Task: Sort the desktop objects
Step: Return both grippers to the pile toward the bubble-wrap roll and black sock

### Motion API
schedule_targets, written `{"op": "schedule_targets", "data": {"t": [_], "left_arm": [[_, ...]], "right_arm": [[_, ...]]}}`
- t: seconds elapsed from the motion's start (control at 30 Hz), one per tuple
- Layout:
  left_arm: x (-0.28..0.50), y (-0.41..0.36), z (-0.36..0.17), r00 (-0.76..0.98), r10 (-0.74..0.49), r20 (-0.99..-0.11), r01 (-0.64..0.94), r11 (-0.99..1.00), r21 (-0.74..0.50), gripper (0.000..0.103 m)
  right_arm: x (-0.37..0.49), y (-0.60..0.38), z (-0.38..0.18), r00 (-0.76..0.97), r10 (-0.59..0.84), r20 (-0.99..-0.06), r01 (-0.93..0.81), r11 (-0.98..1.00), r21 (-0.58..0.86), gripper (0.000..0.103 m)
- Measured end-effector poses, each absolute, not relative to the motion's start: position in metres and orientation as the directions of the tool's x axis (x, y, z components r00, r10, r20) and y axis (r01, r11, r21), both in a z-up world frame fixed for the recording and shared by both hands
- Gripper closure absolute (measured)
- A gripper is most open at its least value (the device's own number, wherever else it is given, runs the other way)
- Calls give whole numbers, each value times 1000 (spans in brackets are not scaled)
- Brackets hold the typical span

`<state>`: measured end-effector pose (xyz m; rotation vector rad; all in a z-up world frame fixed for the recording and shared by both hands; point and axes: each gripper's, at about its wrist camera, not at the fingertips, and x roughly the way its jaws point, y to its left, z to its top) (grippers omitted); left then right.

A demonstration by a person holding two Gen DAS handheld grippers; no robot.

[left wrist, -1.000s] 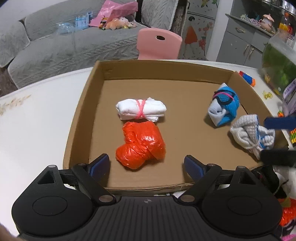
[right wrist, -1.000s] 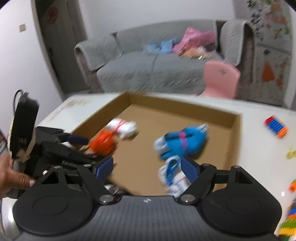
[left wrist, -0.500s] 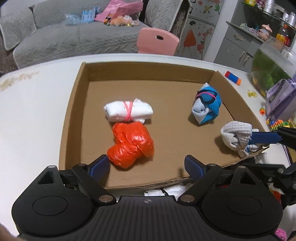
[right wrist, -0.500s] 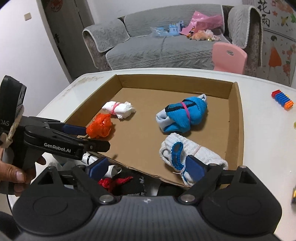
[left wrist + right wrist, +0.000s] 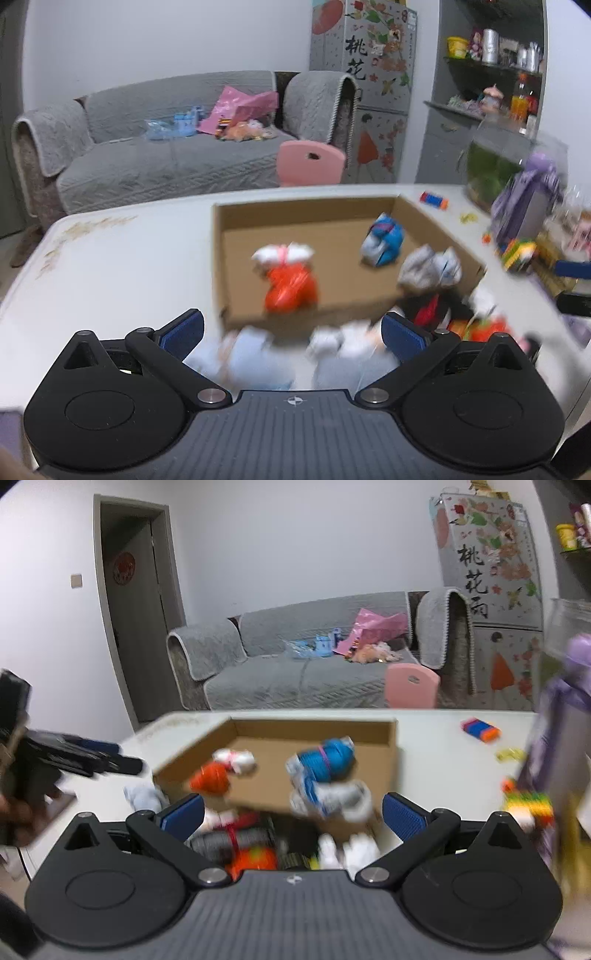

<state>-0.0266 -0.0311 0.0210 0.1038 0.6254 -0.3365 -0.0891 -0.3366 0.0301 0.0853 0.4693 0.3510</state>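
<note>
A shallow cardboard box [image 5: 236, 218] [image 5: 314, 725] lies on the white table. It holds an orange bundle [image 5: 290, 288] [image 5: 210, 778], a white roll with a pink band [image 5: 282, 254] [image 5: 236, 758], a blue bundle [image 5: 384, 240] [image 5: 327, 758] and a grey-white bundle [image 5: 428, 267] [image 5: 332, 799] at its near edge. Loose bundles lie in front of the box: pale blue and white ones [image 5: 258, 360], a grey roll with a red band [image 5: 231, 840]. My left gripper [image 5: 291, 334] is open and empty over them. My right gripper [image 5: 291, 812] is open and empty above the pile.
A purple bag [image 5: 524, 206] [image 5: 554, 746], a green tank [image 5: 491, 173], coloured blocks [image 5: 517, 251] [image 5: 528, 801] and a blue-orange toy [image 5: 434, 199] [image 5: 480, 731] sit to the right. A pink chair [image 5: 310, 162] and a grey sofa [image 5: 166, 158] stand behind the table.
Both grippers have pulled back and risen from the box, so the views now look level across the room. The grey-white bundle lies released at the box's near edge. Both views are blurred by motion.
</note>
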Motion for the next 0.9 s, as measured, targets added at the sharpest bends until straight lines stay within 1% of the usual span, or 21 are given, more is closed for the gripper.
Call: {"op": "schedule_targets", "data": {"t": [0.13,0.2,0.33,0.4,0.5,0.63,0.83,0.9], "left_arm": [[-53,-17,-1,768,-255,-587,326,945,17,0],[-56,-12,-11,756,-253,-604,325,946,11,0],[-57,-13,-31,724,-252,-642,329,944,1,0],[-58,-18,-36,723,-262,-640,344,939,4,0],[-56,-26,-39,713,-285,-641,379,926,10,0],[-56,-35,-47,687,-313,-655,427,904,16,0],[-49,-40,-51,676,-337,-656,441,898,-7,0],[-45,-39,-52,669,-344,-659,437,899,-26,0]], "right_arm": [[-106,-342,4,829,326,-455,-296,945,139,0],[-106,-344,-2,815,329,-477,-297,944,143,0],[-107,-350,-5,806,330,-492,-294,944,151,0],[-104,-353,-11,790,331,-516,-289,943,163,0],[-109,-350,-22,783,308,-541,-294,949,115,1],[-113,-346,-31,784,305,-541,-322,944,66,1],[-110,-342,-37,761,331,-559,-351,933,75,2],[-107,-340,-39,751,335,-568,-357,931,78,5]]}}
